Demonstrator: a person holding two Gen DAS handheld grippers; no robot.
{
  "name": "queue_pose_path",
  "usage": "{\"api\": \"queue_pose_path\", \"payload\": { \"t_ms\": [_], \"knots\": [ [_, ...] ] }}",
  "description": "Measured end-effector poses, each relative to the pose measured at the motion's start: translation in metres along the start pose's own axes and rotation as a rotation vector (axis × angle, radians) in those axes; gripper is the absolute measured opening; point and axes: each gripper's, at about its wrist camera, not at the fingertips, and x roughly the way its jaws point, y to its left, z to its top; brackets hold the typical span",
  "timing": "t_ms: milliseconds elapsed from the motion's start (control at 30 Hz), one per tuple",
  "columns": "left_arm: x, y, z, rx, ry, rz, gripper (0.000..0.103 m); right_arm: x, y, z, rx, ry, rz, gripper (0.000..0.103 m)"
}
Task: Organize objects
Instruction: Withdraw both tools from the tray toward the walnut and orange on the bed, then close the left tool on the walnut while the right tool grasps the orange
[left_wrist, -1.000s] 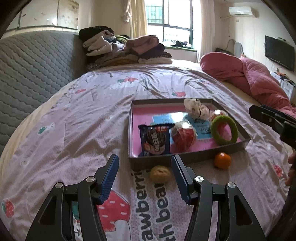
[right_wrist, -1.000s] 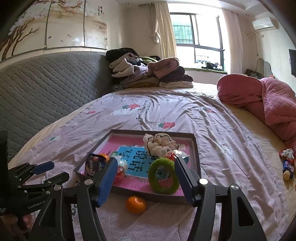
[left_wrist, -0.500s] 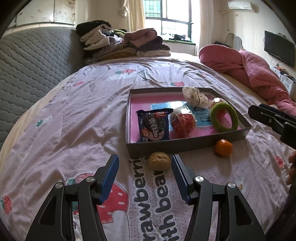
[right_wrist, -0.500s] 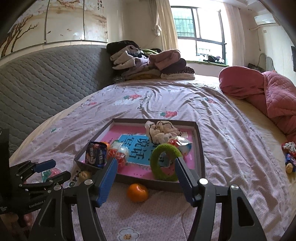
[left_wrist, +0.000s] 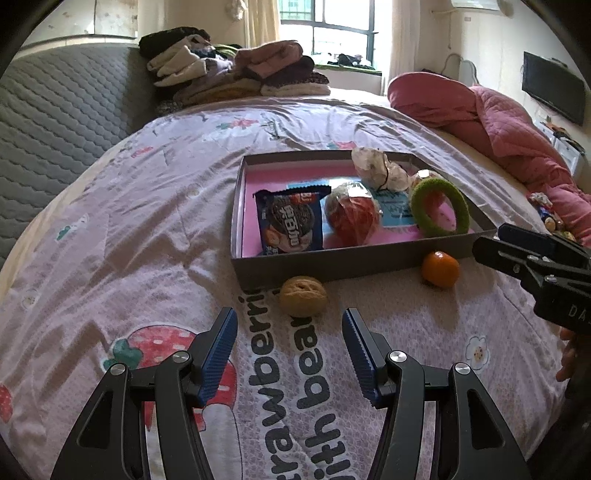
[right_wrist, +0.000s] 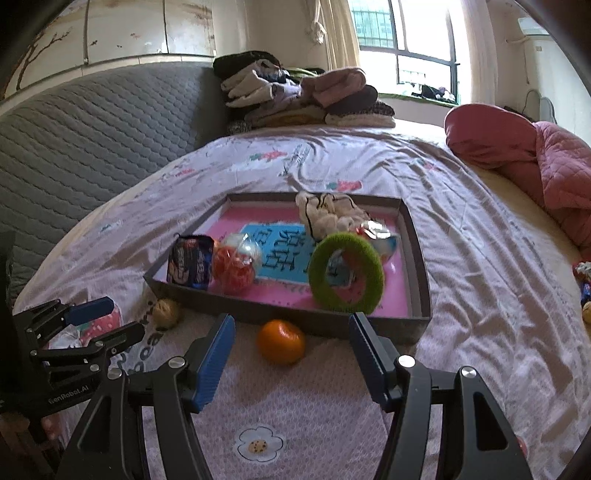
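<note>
Two grippers, both tipped lower toward the bed than a second ago; in each wrist view the loose pieces now sit closer in front of the fingers, and more of the printed bedsheet (left_wrist: 122, 236) fills the foreground; the room beyond has slid toward the top of the frame.

Left gripper (left_wrist: 290, 356): fingers spread, nothing between them, touching nothing; the walnut (left_wrist: 303, 296) lies on the sheet just beyond the tips, roughly centred in the gap, just in front of the tray wall.

Right gripper (right_wrist: 291, 360): fingers spread wide, empty; the orange (right_wrist: 281, 341) sits on the sheet in line with the gap, nearer the left finger, beside the near wall of the tray (right_wrist: 417, 321); tips not yet around it.

Reading: each hand appears lined up on its own stray item; a paired pick-up looks like the step in hand, neither grasp begun.

Farther in, the tray rests on the bed and already carries the blue snack packet (left_wrist: 290, 223), a red item in clear wrap (left_wrist: 352, 218), the green ring (left_wrist: 439, 206) propped against the near wall, and a pale bunched cloth piece (left_wrist: 378, 171) at the far side.

Judgement: walnut and orange seem the only pieces still outside near the tray; some small items lie far off at the right edge of the bed, too small to identify.

Beyond: folded clothes stacked at the headboard, pink quilt to the right.
</note>
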Motion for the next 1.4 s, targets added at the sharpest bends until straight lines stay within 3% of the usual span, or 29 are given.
{"api": "queue_pose_path", "payload": {
  "t_ms": [567,1400],
  "knots": [
    [0.014,0.001,-0.005,-0.016,0.057,-0.029,0.060,0.013,0.000,-0.010,-0.009,0.056,-0.025,0.063],
    [0.044,0.006,-0.001,-0.023,0.077,0.007,0.060,0.037,-0.002,-0.013,-0.013,0.103,-0.051,0.063]
  ]
}}
